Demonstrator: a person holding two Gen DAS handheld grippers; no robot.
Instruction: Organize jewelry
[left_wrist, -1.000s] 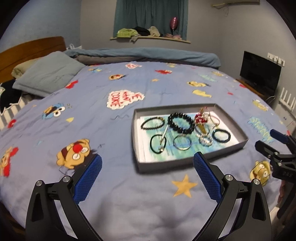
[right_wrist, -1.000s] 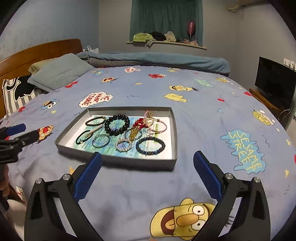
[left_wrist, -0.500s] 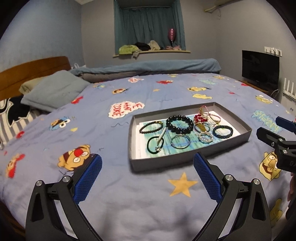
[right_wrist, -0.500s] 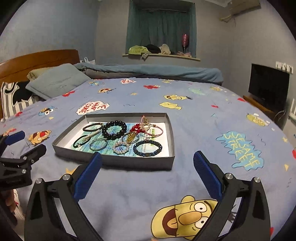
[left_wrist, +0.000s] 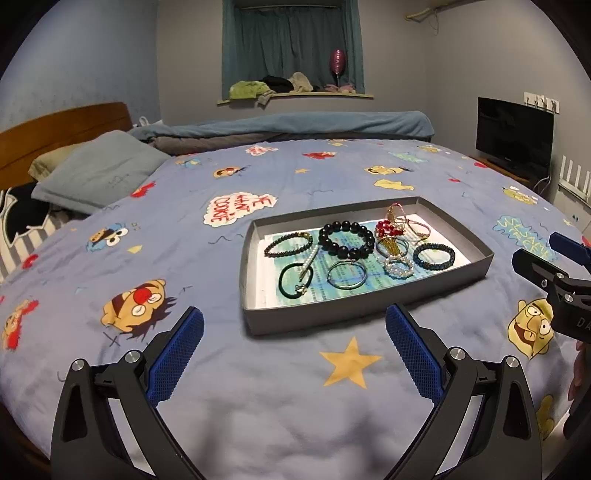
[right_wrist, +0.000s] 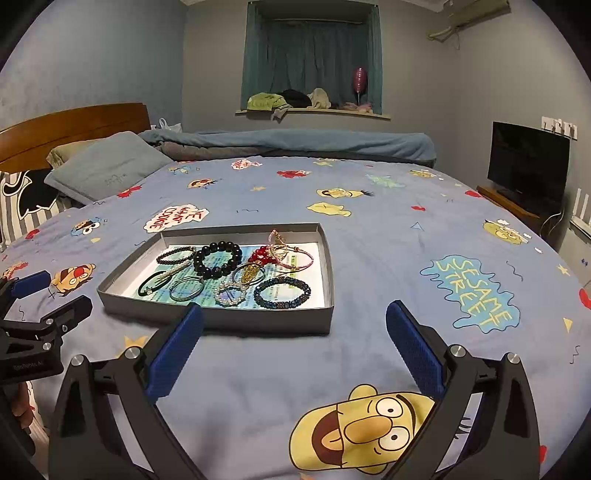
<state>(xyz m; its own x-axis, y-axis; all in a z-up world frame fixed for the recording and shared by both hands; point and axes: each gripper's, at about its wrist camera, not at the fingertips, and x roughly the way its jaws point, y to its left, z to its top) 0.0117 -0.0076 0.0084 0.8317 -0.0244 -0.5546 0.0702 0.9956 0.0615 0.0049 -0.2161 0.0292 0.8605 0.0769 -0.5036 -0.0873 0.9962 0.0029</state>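
A shallow grey tray (left_wrist: 255, 317) (right_wrist: 236, 317) lies on the bed and holds several bracelets. Among them are a black bead bracelet (left_wrist: 345, 239) (right_wrist: 218, 259), a dark blue bead bracelet (left_wrist: 434, 257) (right_wrist: 282, 292), a silver bangle (left_wrist: 347, 273) (right_wrist: 186, 288) and a red bead piece (left_wrist: 389, 229) (right_wrist: 260, 254). My left gripper (left_wrist: 295, 354) hangs open just short of the tray's near wall, empty. Right of the tray, my right gripper (right_wrist: 293, 350) is open too, with nothing between its fingers. Each gripper shows at the edge of the other's view.
The bed carries a blue cartoon-print sheet (left_wrist: 332, 387) (right_wrist: 406, 240). Pillows (left_wrist: 99, 173) and a wooden headboard (left_wrist: 62, 125) are at the left, a rolled duvet (left_wrist: 295, 127) at the back, and a black screen (left_wrist: 513, 134) by the right wall.
Both cameras have tilted up and sunk lower toward the bed, so the tray looks flatter and the window wall shows more. Both grippers stay open. The jewelry has not moved.
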